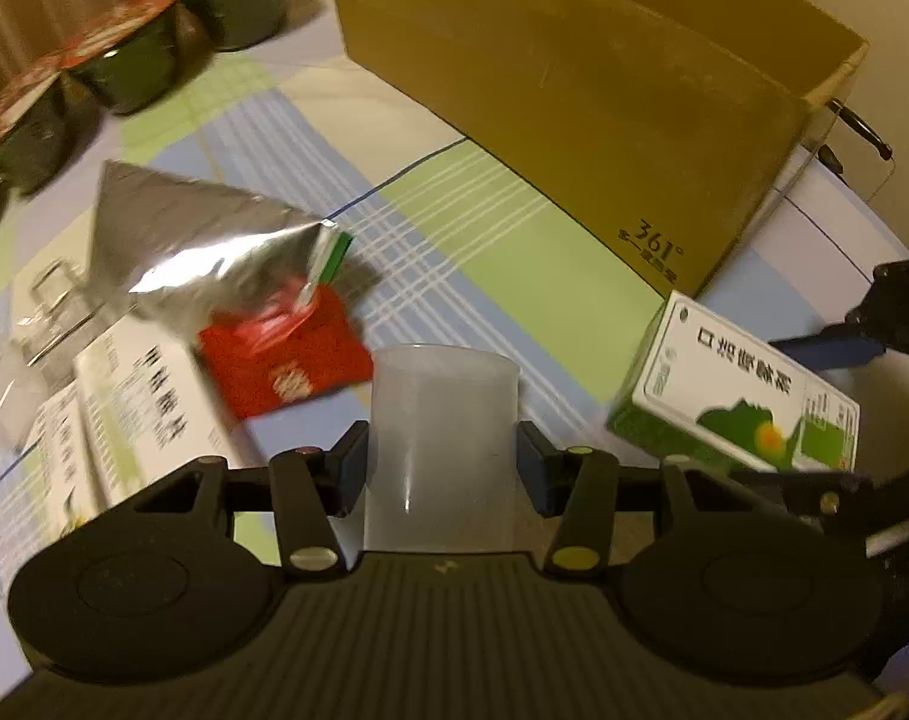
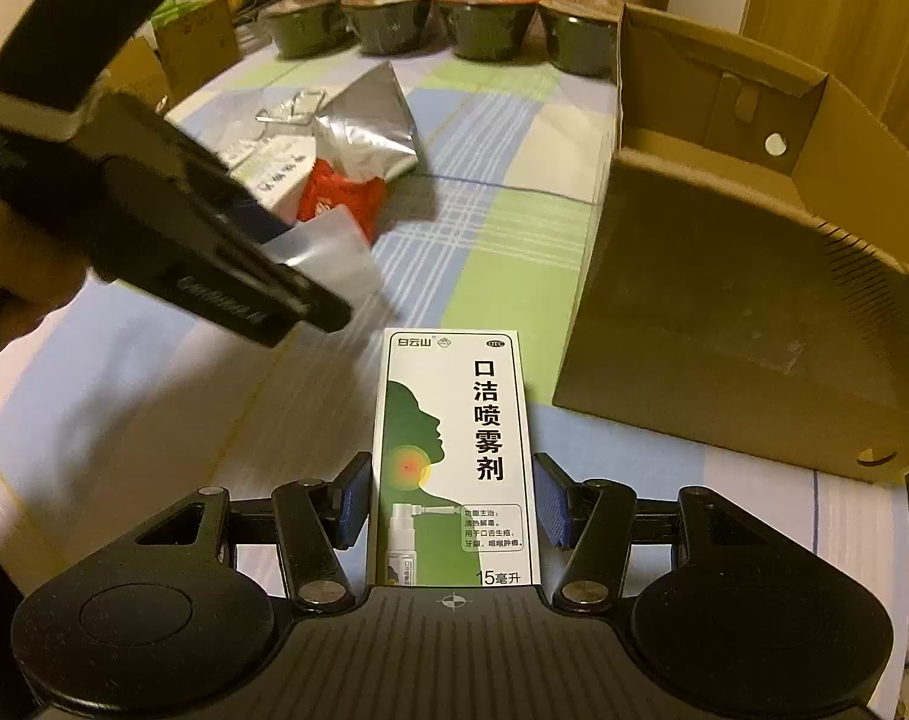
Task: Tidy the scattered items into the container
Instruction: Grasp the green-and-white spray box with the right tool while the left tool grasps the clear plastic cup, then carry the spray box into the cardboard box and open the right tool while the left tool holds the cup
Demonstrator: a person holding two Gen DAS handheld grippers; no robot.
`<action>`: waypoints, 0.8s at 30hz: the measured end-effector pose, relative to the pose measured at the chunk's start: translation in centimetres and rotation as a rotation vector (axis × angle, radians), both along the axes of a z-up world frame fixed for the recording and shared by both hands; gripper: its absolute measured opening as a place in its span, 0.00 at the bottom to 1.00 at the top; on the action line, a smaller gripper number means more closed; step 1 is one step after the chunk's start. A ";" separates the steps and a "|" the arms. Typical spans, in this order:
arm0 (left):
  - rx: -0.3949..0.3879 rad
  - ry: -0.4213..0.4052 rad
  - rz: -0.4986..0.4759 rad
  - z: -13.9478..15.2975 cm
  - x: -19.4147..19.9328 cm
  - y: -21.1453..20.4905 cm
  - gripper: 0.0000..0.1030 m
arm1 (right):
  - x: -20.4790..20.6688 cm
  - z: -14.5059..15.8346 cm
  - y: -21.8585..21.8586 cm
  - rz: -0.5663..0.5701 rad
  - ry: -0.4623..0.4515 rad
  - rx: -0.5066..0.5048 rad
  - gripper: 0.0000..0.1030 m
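Your left gripper [image 1: 442,465] held a translucent plastic cup [image 1: 443,444], fingers closed narrow against its sides, above the checked tablecloth [image 1: 484,228]. Your right gripper [image 2: 452,501] held a green-and-white spray box [image 2: 454,456], blue pads [image 2: 358,498] pressed to its long edges. Cardboard box [image 2: 724,300]: open, standing on the cloth just beyond the spray box. Still on the cloth, left of the carton: silver foil pouch [image 1: 196,240], red packet [image 1: 286,360] partly under it, white medicine box [image 1: 136,408] beside. Far edge: row of dark sealed bowls [image 2: 484,18].
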State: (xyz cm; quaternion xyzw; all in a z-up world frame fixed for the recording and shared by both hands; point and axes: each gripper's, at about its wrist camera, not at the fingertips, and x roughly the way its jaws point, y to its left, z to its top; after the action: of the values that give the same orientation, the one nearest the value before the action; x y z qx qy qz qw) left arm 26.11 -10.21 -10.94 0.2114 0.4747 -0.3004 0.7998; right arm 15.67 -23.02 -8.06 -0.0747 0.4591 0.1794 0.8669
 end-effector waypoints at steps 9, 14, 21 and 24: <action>-0.066 -0.021 0.092 4.9 -3.6 2.5 0.45 | -2.6 4.6 -0.2 -0.027 -0.090 0.026 0.56; -0.109 -0.069 0.093 8.4 -4.4 1.7 0.45 | -2.7 8.9 -2.0 -0.076 -0.188 0.054 0.56; -0.208 -0.128 0.064 12.8 -4.3 -2.3 0.45 | -1.8 13.6 -5.7 -0.185 -0.289 0.086 0.56; -0.243 -0.136 0.049 14.1 -3.9 -4.4 0.45 | -1.1 14.7 -7.8 -0.221 -0.313 0.085 0.56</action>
State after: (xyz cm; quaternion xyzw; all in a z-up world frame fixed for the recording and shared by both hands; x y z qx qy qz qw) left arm 22.21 -14.64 3.14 0.1210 0.3846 -0.3210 0.8570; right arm 14.55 -30.83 6.68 -0.0140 0.3161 0.0885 0.9445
